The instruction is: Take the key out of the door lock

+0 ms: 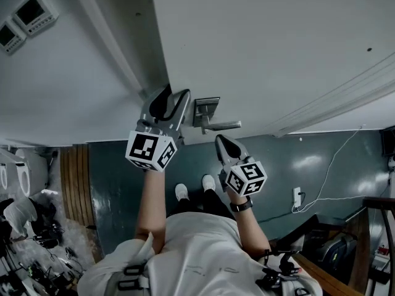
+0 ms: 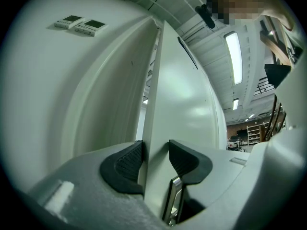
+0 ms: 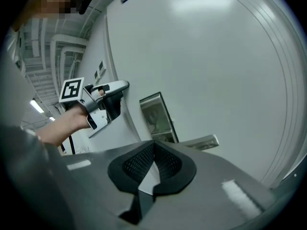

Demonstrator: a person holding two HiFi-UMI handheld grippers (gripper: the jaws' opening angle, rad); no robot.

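Left gripper (image 2: 156, 153): clamped on door edge (image 2: 156, 114).
Right gripper (image 3: 153, 150): closed tight, nothing held, near lever handle (image 3: 201, 142) and lock plate (image 3: 156, 113), touching neither.

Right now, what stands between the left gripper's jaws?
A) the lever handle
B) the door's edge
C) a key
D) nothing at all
B: in the left gripper view the door's edge runs up between the two pads of the left gripper, one pad on each side of it. In the head view the lever handle lies off to that gripper's side, outside its jaws.
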